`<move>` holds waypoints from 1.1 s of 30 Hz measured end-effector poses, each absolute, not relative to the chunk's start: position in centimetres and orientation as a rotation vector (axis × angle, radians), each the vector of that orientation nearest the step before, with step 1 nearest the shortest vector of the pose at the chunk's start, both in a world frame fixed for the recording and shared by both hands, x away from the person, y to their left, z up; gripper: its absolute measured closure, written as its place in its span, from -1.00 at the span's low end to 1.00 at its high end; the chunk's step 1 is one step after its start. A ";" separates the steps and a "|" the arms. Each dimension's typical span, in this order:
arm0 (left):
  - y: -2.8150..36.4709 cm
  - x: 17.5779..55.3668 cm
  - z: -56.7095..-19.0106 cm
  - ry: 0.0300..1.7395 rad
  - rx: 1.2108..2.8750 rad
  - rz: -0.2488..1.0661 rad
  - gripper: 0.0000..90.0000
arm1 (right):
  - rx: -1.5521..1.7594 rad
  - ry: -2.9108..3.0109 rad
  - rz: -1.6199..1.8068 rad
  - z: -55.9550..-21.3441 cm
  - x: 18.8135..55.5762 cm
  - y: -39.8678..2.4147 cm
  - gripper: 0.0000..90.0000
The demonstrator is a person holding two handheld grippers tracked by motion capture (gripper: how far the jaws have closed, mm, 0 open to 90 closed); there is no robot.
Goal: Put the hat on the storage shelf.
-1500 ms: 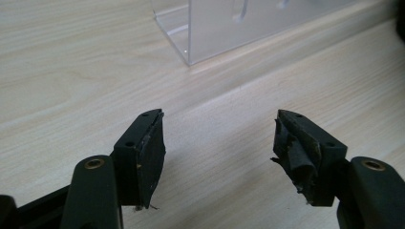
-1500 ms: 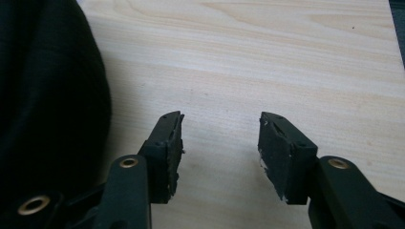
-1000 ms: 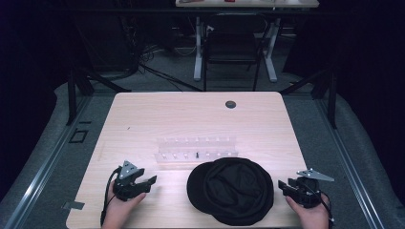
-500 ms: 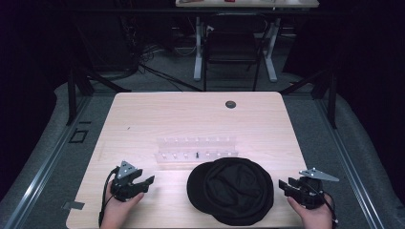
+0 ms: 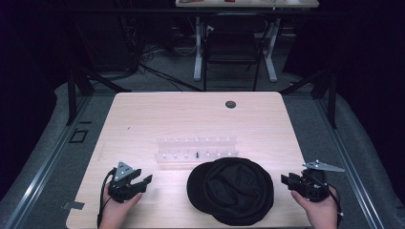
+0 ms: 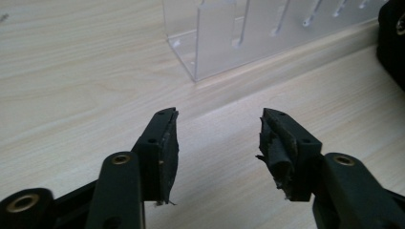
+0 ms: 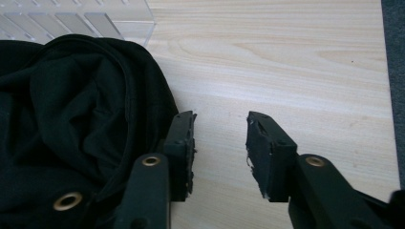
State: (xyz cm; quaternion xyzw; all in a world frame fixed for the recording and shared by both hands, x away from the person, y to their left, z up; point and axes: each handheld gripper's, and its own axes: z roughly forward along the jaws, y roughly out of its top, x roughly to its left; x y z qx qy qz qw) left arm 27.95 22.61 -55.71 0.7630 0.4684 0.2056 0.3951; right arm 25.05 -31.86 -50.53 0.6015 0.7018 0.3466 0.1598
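A rumpled black fabric piece [image 5: 231,190] with metal eyelets lies at the front middle of the wooden table [image 5: 191,114]. My left gripper [image 5: 145,180] rests low at the front left, pointing towards the fabric. Its jaws [image 6: 217,131] have just been closing, stand open, and have only bare wood between them. My right gripper [image 5: 285,181] hovers at the front right, just off the fabric's [image 7: 71,124] edge. Its jaws [image 7: 220,129] have also just been closing and are open and empty.
A clear plastic rack [image 5: 197,149] with slots stands just behind the fabric, ahead of the left gripper [image 6: 267,33]. A dark round hole [image 5: 230,104] sits near the table's far edge. The table's right edge runs close to the right gripper.
The right gripper has lifted slightly off the table. Both pairs of jaws look a bit narrower. The fabric and the rack have not moved.
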 end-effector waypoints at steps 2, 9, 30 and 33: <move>22.6 27.9 -55.6 1.180 1.927 0.518 0.16 | 1.726 2.005 0.991 -50.2 25.2 -31.8 0.32; 22.5 27.8 -55.6 1.176 1.939 0.518 0.23 | 1.688 2.023 0.982 -49.0 25.4 -31.2 0.27; 22.3 28.0 -56.2 1.188 1.976 0.496 0.12 | 1.831 2.109 0.936 -48.4 26.2 -30.2 0.21; 22.2 28.0 -56.3 1.187 1.983 0.486 0.12 | 1.854 2.132 0.891 -48.6 26.3 -30.0 0.18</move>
